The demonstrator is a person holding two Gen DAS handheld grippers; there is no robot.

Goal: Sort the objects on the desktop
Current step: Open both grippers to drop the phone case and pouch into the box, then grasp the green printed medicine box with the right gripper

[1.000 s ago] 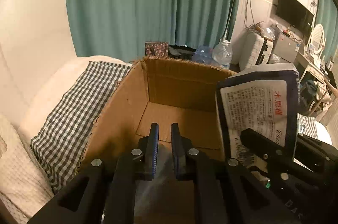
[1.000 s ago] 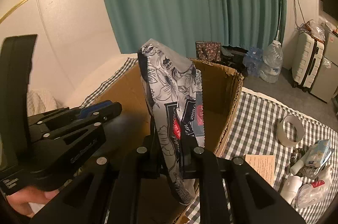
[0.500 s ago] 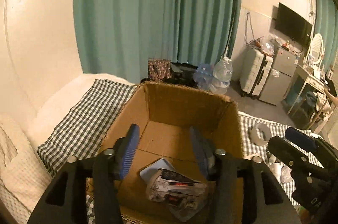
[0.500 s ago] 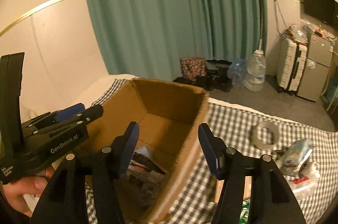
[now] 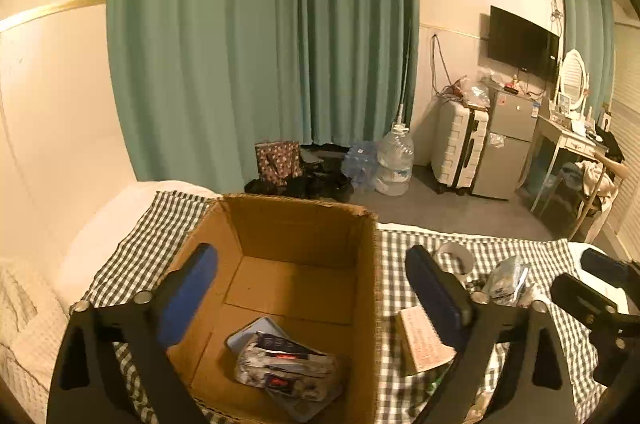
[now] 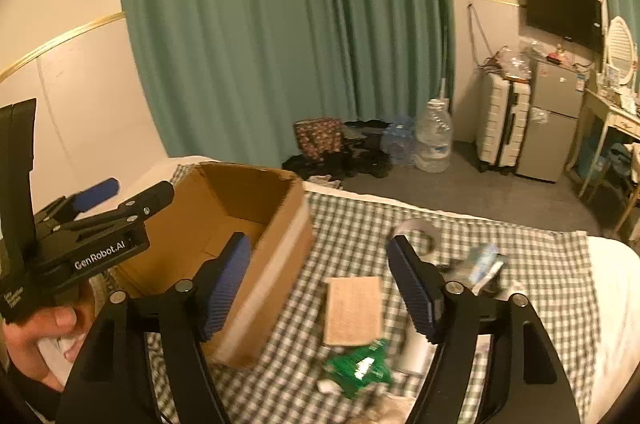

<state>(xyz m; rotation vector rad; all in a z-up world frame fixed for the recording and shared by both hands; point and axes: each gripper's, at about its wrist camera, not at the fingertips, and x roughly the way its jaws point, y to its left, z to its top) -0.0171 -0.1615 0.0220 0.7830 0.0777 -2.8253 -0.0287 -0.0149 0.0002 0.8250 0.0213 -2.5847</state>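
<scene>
An open cardboard box (image 5: pixel 296 220) stands on the checked cloth. A printed packet (image 5: pixel 288 372) lies on its floor on top of a pale blue flat item (image 5: pixel 252 334). My left gripper (image 5: pixel 312 298) hangs above the box's near side, its jaws opening wide with nothing between them. In the right wrist view my right gripper (image 6: pixel 320 284) hovers just right of the box (image 6: pixel 280 256), jaws opening and empty, above a tan card (image 6: pixel 352 308) and a green packet (image 6: pixel 360 368). A hand (image 6: pixel 40 336) carries the left gripper (image 6: pixel 132 190) at the left edge.
On the checked cloth (image 6: pixel 520 264) right of the box lie a tape roll (image 6: pixel 416 230), small packets (image 5: pixel 508 278) and a white bottle, partly hidden. The cloth covers a bed; beyond its far edge are a water jug, a suitcase and a fridge.
Both grippers opened. The right one let go of the printed packet, which now lies in the box. Both pulled back and rose; the right swung rightwards over the cloth.
</scene>
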